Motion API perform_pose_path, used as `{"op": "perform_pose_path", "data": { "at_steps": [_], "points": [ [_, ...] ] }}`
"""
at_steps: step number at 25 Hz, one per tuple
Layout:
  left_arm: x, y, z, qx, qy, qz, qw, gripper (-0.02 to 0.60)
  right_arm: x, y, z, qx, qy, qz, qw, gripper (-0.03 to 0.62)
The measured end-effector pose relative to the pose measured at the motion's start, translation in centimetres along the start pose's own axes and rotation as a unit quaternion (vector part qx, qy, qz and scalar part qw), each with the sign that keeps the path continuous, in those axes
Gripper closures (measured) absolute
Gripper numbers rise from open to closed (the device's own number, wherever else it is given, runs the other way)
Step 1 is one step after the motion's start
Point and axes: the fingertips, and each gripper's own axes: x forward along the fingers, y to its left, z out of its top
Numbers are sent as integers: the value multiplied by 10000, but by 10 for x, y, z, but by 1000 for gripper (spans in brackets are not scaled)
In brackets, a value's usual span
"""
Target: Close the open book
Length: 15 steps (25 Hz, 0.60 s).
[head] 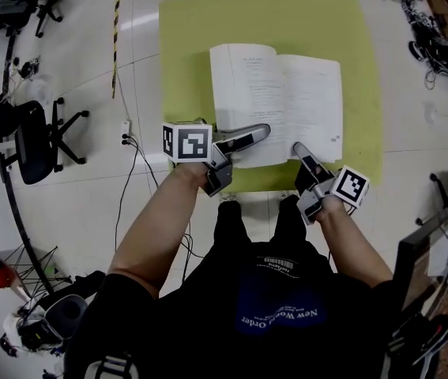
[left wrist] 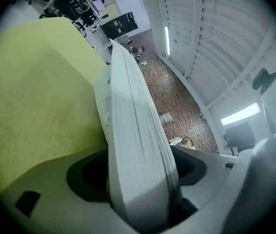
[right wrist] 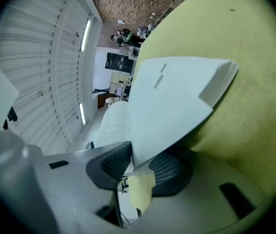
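An open white book lies on the yellow-green table. My left gripper is at the book's near left corner, shut on a thick stack of pages that stands raised on edge between its jaws. The left gripper clamps the stack's lower end. My right gripper is at the book's near right edge. In the right gripper view the ribbed pads of the right gripper press on the right half of the book, which lies nearly flat on the table.
Black office chairs stand on the pale tiled floor to the left. Cables run along the floor by the table's left side. A dark frame stands at the right. My black-shirted torso fills the near edge of the head view.
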Motion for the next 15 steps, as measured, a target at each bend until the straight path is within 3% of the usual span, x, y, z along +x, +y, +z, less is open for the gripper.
{"op": "perform_pose_path", "data": {
  "at_steps": [6,10,12,14,15],
  "points": [
    [28,-30,8,477,218,17,9986,238,1,-2,-1,142,56,-61,9999,499],
    [36,-51,27,833,188,40,9963,238,-1,0,-1,327,135,-183,9992,439],
    [40,-72,35,1047,110,-152,9943,238,-8,-3,-3,474,136,-267,9984,424],
    [55,-101,35,1138,112,-582,9917,239,-21,-11,-1,834,19,-305,9960,426],
    [67,-114,32,1154,160,-814,9898,239,-27,-16,2,1079,-89,-299,9937,455]
  ]
}}
